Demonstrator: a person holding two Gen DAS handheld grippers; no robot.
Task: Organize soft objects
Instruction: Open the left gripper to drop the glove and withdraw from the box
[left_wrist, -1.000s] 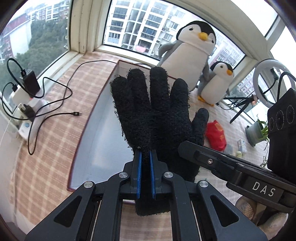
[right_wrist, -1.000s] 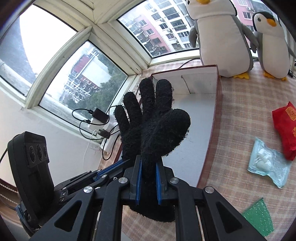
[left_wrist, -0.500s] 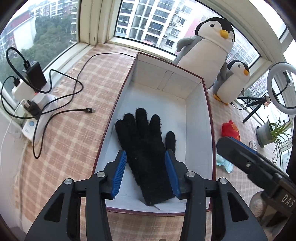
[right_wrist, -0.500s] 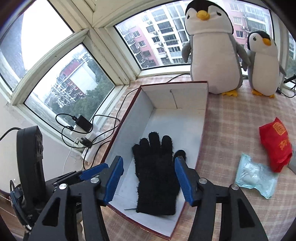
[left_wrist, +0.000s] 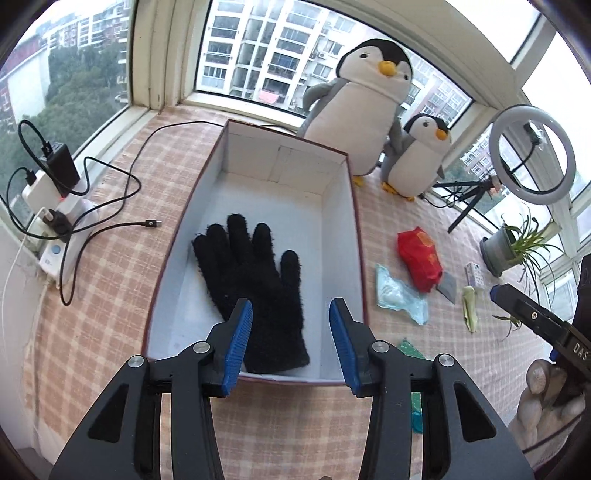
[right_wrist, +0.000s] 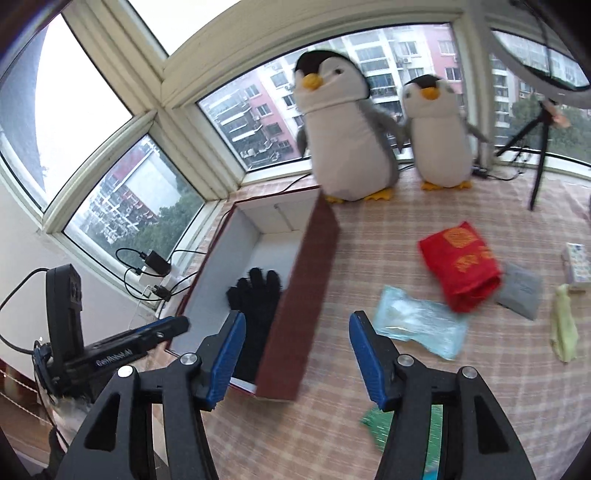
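A black fuzzy glove (left_wrist: 255, 284) lies flat in the white, maroon-rimmed box (left_wrist: 351, 221), fingers pointing away; part of it shows in the right wrist view (right_wrist: 255, 306) behind the box wall (right_wrist: 303, 295). My left gripper (left_wrist: 291, 343) is open and empty above the box's near end, over the glove's cuff. My right gripper (right_wrist: 297, 354) is open and empty over the box's near right corner. A big plush penguin (left_wrist: 365, 110) and a small one (left_wrist: 421, 155) stand behind the box. A red pouch (right_wrist: 461, 262) lies right of the box.
A clear blue packet (right_wrist: 417, 325), a grey pad (right_wrist: 521, 288), a pale green strip (right_wrist: 563, 328) and a green card (right_wrist: 376, 424) lie on the checked mat. A power strip with cables (left_wrist: 55, 206) sits left. A ring light (left_wrist: 532, 147) and a potted plant (left_wrist: 513, 247) stand right.
Both grippers let go of the glove, which now lies in the box. Both opened and drew back; the right one swung to the right.
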